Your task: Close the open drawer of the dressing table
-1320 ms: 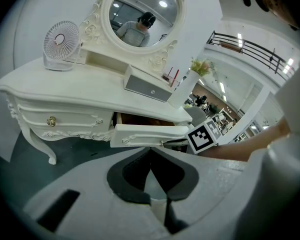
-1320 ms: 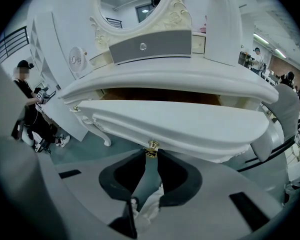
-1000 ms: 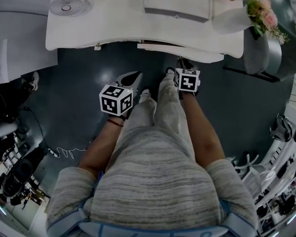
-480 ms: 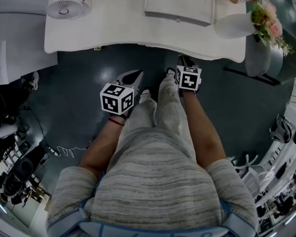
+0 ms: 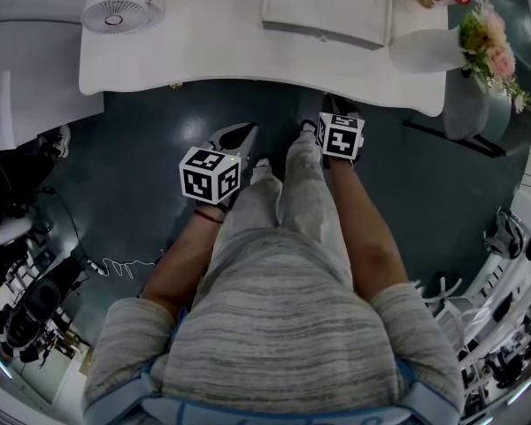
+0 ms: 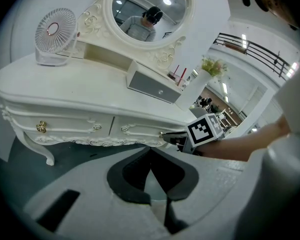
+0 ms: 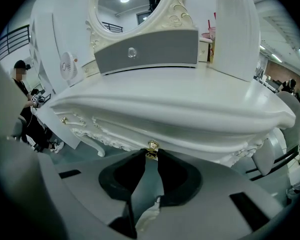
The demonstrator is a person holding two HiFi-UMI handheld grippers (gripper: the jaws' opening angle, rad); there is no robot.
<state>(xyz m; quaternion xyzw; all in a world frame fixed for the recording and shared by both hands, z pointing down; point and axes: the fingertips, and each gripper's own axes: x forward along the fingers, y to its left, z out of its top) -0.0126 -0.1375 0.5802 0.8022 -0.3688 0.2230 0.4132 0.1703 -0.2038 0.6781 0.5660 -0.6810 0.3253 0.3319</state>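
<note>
The white dressing table (image 5: 203,56) spans the top of the head view. Its drawer front (image 6: 140,130) sits flush under the tabletop edge. My right gripper (image 5: 336,106) reaches up to that edge. In the right gripper view the jaws (image 7: 151,154) are closed around the drawer's small gold knob (image 7: 152,145). The left gripper (image 5: 239,136) hangs over the dark floor, short of the table, shut and empty. Its tips (image 6: 150,151) meet in the left gripper view, where the right gripper's marker cube (image 6: 206,129) shows at the drawer front.
On the tabletop stand a small fan (image 5: 117,11), a grey-fronted drawer box (image 5: 327,7) and a white vase (image 5: 425,50) beside flowers (image 5: 491,47). A grey chair (image 5: 478,96) is at the right. A cable (image 5: 115,271) lies on the floor at the left.
The drawer, which stuck out below the tabletop edge, has slid in flush. The right gripper has moved toward the table with it. The left gripper has barely shifted.
</note>
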